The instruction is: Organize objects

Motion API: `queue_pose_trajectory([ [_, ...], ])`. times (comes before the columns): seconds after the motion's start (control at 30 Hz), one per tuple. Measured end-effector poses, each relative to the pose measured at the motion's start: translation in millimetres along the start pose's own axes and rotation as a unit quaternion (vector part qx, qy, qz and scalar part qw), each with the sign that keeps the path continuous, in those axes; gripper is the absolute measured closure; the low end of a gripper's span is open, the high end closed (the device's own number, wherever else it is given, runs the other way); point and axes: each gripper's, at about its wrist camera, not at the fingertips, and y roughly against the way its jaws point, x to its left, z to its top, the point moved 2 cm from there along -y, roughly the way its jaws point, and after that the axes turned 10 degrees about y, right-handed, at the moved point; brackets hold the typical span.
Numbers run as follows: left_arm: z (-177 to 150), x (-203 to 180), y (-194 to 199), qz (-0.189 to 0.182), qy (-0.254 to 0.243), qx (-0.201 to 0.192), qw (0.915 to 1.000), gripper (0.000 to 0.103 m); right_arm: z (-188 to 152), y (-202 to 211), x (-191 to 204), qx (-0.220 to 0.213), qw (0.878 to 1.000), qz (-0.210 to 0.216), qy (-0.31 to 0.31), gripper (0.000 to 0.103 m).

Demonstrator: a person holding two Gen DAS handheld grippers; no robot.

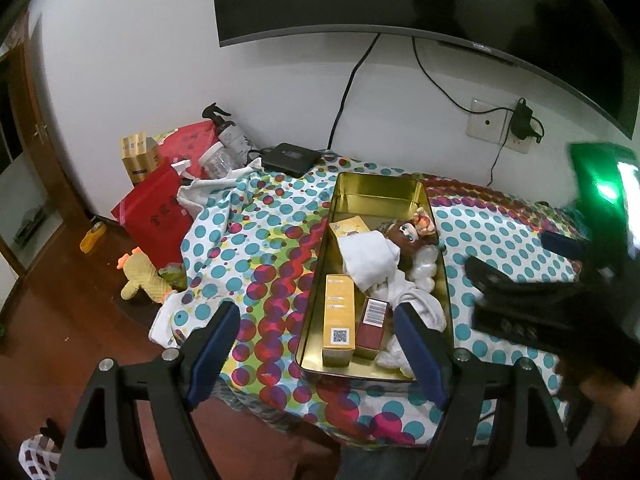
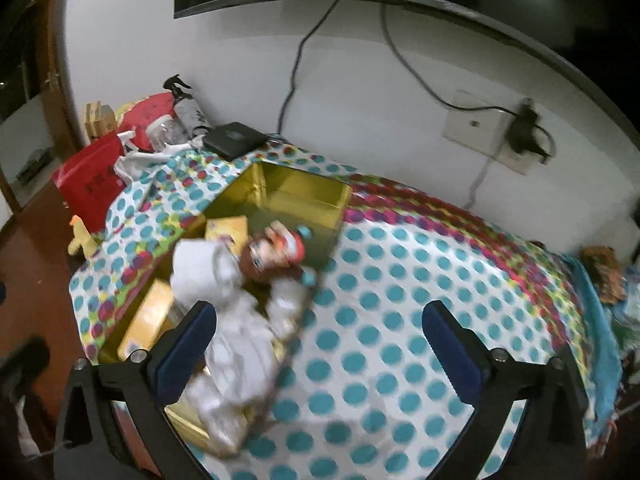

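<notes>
Tongs are hanging spread wide and gripping nothing: the left tongs (image 1: pixel 320 344) are hovering at the near end of the gold tin (image 1: pixel 376 184), the right tongs (image 2: pixel 320 352) just right of it. Inside the tin, a yellow box (image 1: pixel 339 326) and a red box (image 1: pixel 372 330) are lying nearest, white cloth (image 1: pixel 370 258) mid-tin, a doll (image 1: pixel 406 234) beyond. Past the tin, a black box (image 1: pixel 290 158) is sitting on the dotted table (image 1: pixel 500 240).
</notes>
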Motion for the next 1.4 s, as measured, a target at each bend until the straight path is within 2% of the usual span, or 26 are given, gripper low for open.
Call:
queue_pose_trajectory([
  [0.13, -2, -4, 4, 0.006, -0.003, 0.002, 1.0000, 0.022, -22, 25, -10, 0.003, 1.000, -0.011, -0.009, 0.000],
  [0.27, -3, -10, 11, 0.002, -0.002, 0.003, 1.0000, 0.022, -41, 52, -15, 0.005, 1.000, -0.003, -0.022, 0.000],
  [0.43, -8, -24, 24, -0.004, -0.013, -0.003, 0.9999, 0.022, -62, 83, -10, 0.002, 1.000, 0.008, -0.009, 0.000],
  [0.63, -12, -39, 58, 0.008, -0.029, -0.062, 0.9976, 0.022, -79, 112, -8, -0.024, 1.000, 0.005, 0.002, 0.000],
  [0.7, -13, -43, 65, 0.013, -0.032, -0.070, 0.9969, 0.022, -84, 115, -9, -0.024, 1.000, 0.002, 0.005, 0.000],
  [0.77, -14, -47, 68, 0.009, -0.032, -0.066, 0.9972, 0.022, -88, 114, -8, -0.014, 1.000, 0.004, 0.006, 0.000],
  [0.87, -15, -49, 65, 0.033, -0.026, -0.056, 0.9975, 0.022, -93, 115, -6, -0.006, 1.000, 0.009, 0.009, 0.000],
  [0.97, -17, -52, 66, 0.023, -0.029, -0.047, 0.9982, 0.022, -96, 120, -5, -0.010, 1.000, 0.015, 0.009, 0.000],
  [1.2, -21, -53, 77, 0.029, -0.035, -0.066, 0.9968, 0.022, -98, 125, 0, -0.017, 0.999, 0.028, 0.015, 0.000],
  [1.4, -25, -53, 53, 0.023, -0.034, 0.006, 0.9991, 0.022, -99, 126, 4, -0.011, 0.999, 0.043, 0.015, 0.000],
])
